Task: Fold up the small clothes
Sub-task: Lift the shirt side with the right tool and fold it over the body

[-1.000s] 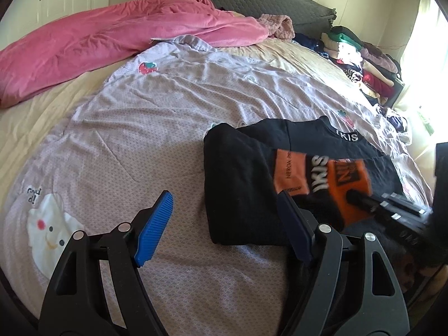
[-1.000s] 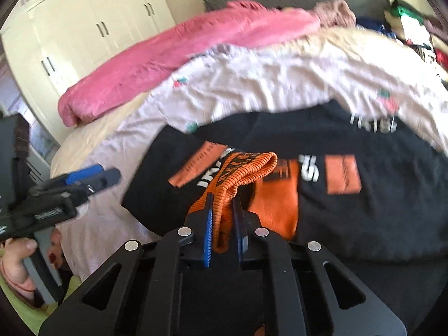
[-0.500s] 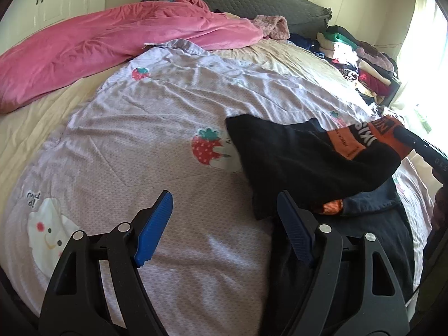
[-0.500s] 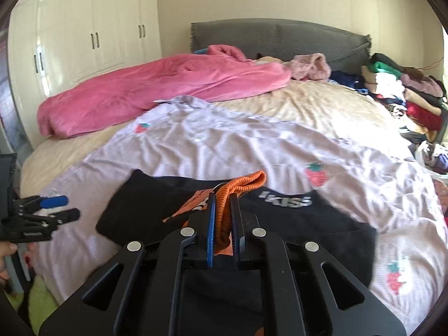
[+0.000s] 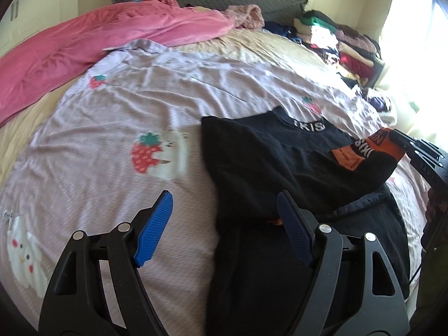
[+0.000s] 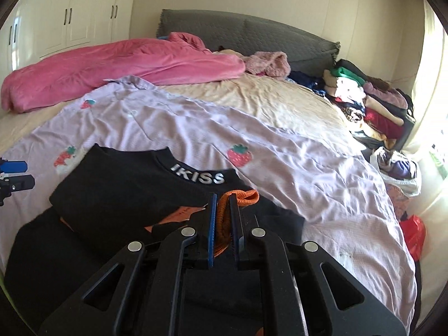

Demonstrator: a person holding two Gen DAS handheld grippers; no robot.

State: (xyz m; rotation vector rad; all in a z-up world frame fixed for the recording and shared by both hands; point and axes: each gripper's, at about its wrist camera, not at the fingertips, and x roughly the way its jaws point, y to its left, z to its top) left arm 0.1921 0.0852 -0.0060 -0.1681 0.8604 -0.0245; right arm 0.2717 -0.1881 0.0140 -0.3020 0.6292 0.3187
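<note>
Bare lilac sheet (image 5: pixel 117 128) left of black sweater (image 5: pixel 268 168); clothes pile (image 6: pixel 372 103) far right.

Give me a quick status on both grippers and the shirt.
Right gripper shut on orange cuff. Left gripper open, empty. Black shirt part-folded on the sheet. Nothing in the way.

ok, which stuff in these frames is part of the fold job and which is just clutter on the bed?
In the job:
- black sweater, orange cuff pinched in the right claw
- left claw, open, holding nothing
- lilac strawberry sheet as the folding surface

Just lying about:
- pink duvet
- pile of clothes by the window
- grey headboard
- wardrobe
</note>
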